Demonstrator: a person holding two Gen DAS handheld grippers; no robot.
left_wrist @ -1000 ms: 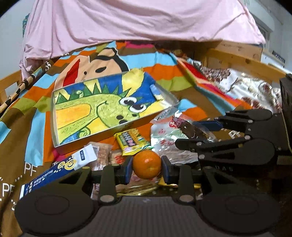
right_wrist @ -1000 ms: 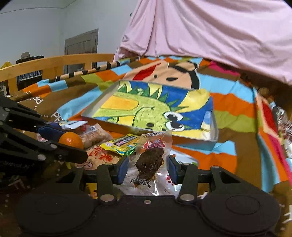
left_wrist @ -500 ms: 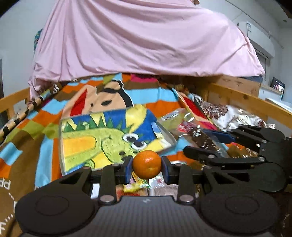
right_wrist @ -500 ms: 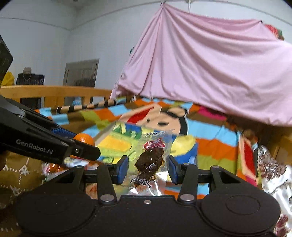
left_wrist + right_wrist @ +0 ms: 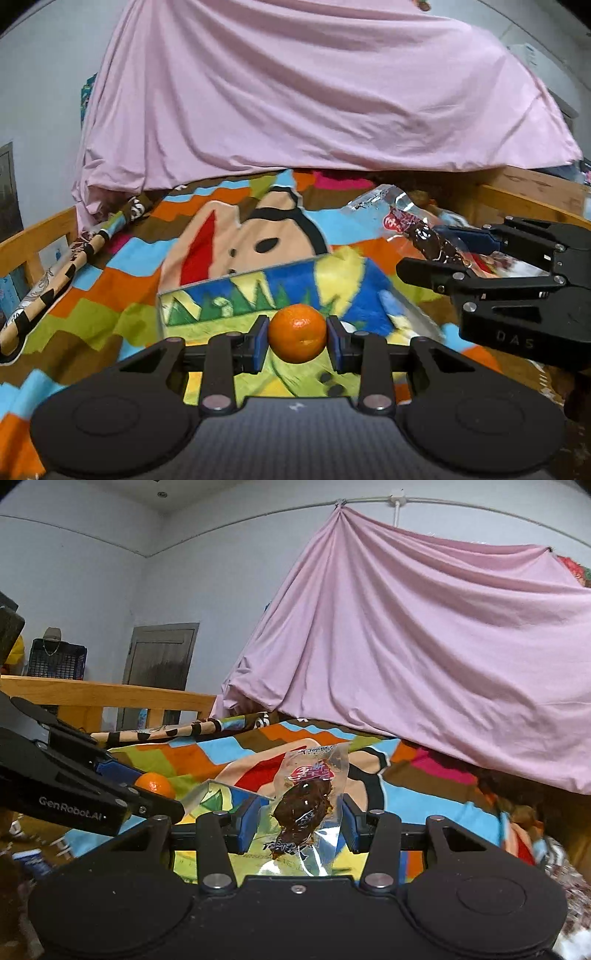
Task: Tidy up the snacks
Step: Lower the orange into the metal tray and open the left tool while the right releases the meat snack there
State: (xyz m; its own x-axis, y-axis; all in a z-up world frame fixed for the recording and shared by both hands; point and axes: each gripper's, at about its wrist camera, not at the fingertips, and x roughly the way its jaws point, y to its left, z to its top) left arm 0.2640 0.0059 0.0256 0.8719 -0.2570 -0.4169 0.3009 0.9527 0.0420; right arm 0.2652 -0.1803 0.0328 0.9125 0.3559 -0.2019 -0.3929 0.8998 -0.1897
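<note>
1. The left gripper grips the mandarin between its pads, up above the tray.
2. The right gripper clamps the snack packet, just right of the left one.
3. Below both, the tray lies on the blanket.
4. Behind the blanket hangs the draped sheet.
5. Left of the tray, a rolled tube rests along the bed rail.

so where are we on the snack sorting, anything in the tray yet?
Done: nothing visible in the shallow tray; the part in view holds no snacks. In hand: left gripper is shut on the small orange, right gripper is shut on the clear packet of dark snack, both above the tray. Left: set both down, then fetch the rest, such as the blue box.
</note>
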